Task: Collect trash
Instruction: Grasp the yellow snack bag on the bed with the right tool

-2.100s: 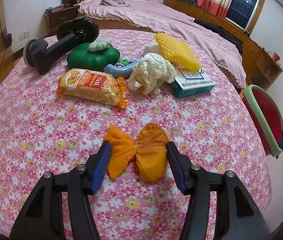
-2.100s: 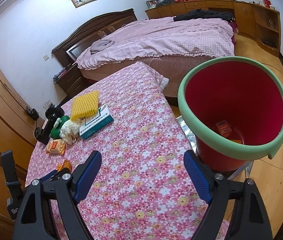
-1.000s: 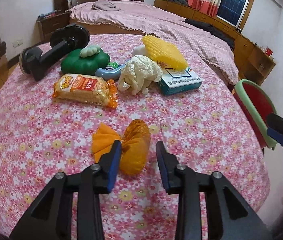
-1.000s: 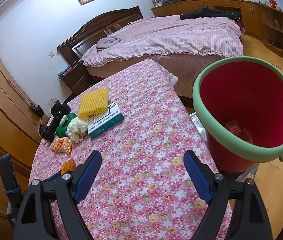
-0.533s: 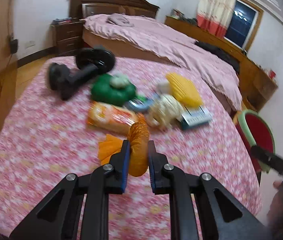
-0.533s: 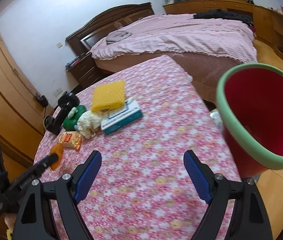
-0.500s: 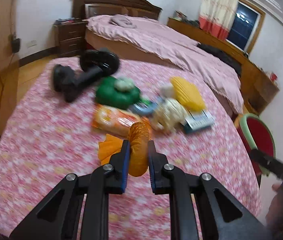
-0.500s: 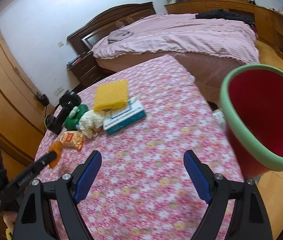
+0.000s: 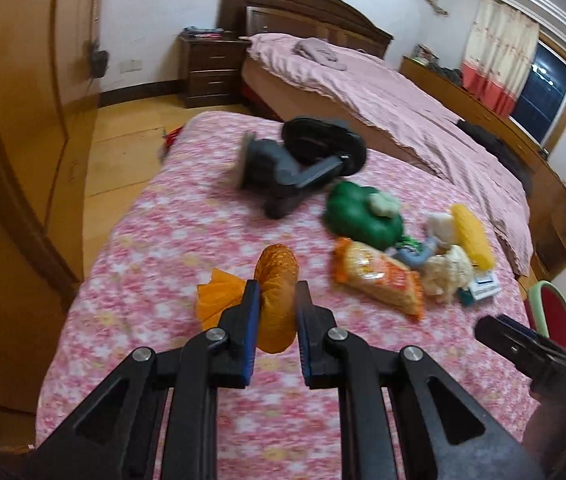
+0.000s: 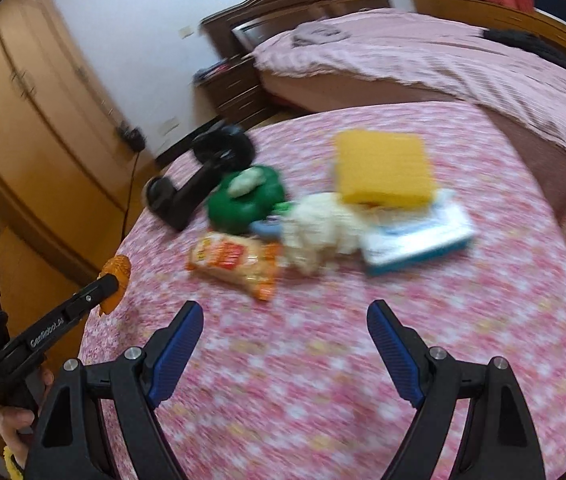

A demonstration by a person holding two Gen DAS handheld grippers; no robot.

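You are in the carrying step: one piece of trash is picked up and has to go to the red bin (image 9: 554,317), whose green rim shows past the far right edge of the table (image 9: 187,240), well apart from your load. The next move, as I judge it, calls for a swing across the flowered cloth to the bin's mouth, and only there a release.

Your left tongs (image 9: 277,306) point steeply down over the table's near left part, jaws clamped almost fully together on the orange wrapper (image 9: 276,280); its loose twisted end sticks out to the left. Seen from the right wrist, the wrapper looks clear of the cloth.

Your right tongs (image 10: 285,334) stand wide apart with nothing between them, tilted down toward the snack packet (image 10: 235,262) and the crumpled white paper (image 10: 319,230), which lie near the middle beside the blue box (image 10: 423,240).
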